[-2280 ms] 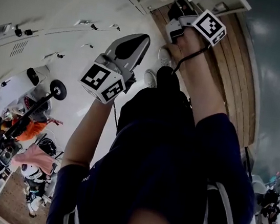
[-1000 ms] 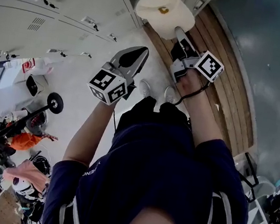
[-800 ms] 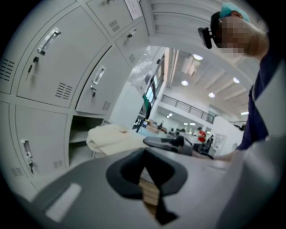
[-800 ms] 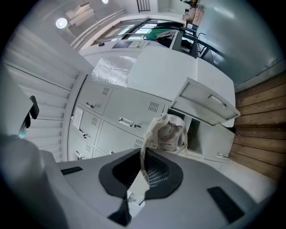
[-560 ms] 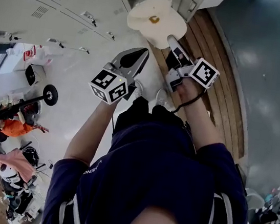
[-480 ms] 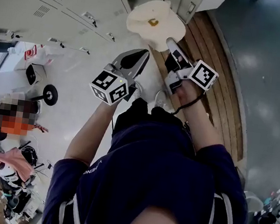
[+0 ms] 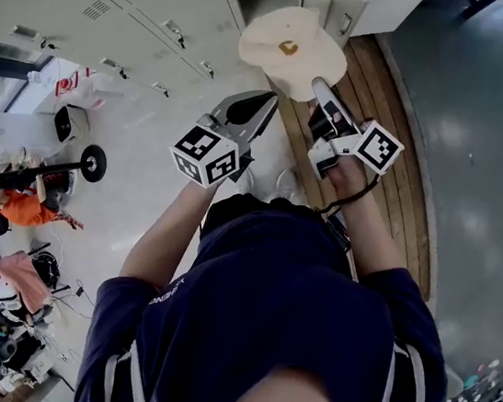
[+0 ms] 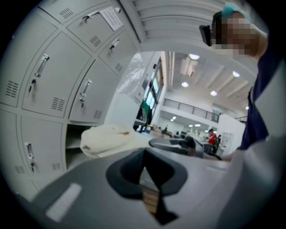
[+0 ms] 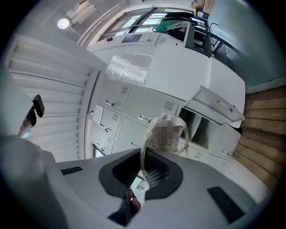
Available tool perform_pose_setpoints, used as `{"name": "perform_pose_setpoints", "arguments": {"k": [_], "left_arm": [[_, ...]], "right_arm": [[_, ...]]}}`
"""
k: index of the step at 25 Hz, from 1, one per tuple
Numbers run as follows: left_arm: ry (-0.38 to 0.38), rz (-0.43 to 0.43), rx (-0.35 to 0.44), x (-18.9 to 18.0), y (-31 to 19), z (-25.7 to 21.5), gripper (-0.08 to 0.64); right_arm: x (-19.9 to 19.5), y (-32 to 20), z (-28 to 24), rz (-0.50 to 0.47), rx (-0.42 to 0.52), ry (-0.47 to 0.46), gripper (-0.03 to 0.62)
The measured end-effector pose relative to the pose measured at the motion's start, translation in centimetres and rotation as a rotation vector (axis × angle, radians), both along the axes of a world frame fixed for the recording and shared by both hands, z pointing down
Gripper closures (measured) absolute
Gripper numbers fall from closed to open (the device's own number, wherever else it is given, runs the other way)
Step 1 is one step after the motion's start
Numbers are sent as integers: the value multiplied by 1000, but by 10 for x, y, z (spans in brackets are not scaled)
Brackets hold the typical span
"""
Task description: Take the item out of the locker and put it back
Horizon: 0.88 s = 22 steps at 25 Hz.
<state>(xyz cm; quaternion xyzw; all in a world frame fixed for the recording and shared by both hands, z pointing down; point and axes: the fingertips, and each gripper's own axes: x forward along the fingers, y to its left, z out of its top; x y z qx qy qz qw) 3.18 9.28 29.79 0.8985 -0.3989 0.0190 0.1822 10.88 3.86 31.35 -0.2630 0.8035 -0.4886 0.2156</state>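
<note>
Currently: right gripper (image 7: pixel 321 92) clenched on strap (image 9: pixel 143 154) of cream bag (image 7: pixel 291 48). Bag hangs outside, in front of open locker (image 9: pixel 202 129). Left gripper (image 7: pixel 267 103) closed, empty, beside bag.

Rec.: hold strap firm, line bag up w/ opening, clear of open door (image 9: pixel 215 106). Enter squarely. Release only once bag rests inside.
</note>
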Motion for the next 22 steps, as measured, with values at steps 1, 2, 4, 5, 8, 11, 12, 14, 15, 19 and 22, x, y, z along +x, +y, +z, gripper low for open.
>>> {"name": "perform_pose_setpoints", "arguments": {"k": [1, 2, 4, 5, 8, 11, 12, 14, 15, 19, 22], "left_arm": [[1, 3, 4, 0, 0, -1, 555], [2, 6, 8, 0, -1, -1, 555], [4, 10, 18, -2, -3, -3, 555], [4, 13, 20, -3, -3, -4, 555], [0, 20, 26, -6, -3, -9, 555], [2, 26, 39, -7, -6, -16, 555], [3, 28, 42, -8, -7, -17, 555], [5, 32, 42, -11, -8, -19, 555], [6, 34, 41, -12, -9, -18, 555], [13, 42, 30, -17, -11, -14, 555], [16, 50, 20, -19, -13, -10, 555]], "right_arm": [[0, 0, -2, -1, 8, 5, 571], [0, -1, -3, 0, 16, 8, 571], [-1, -1, -6, 6, 26, 4, 571], [-3, 0, -8, 8, 30, 0, 571], [-6, 5, -13, 12, 42, 6, 571], [-5, 6, -15, 21, 51, 25, 571], [-6, 6, -15, 26, 53, 30, 571], [-6, 5, -15, 38, 51, 36, 571], [-7, 5, -15, 43, 50, 38, 571], [-11, 5, -13, 54, 48, 42, 571], [-11, 5, -10, 64, 41, 41, 571]]}}
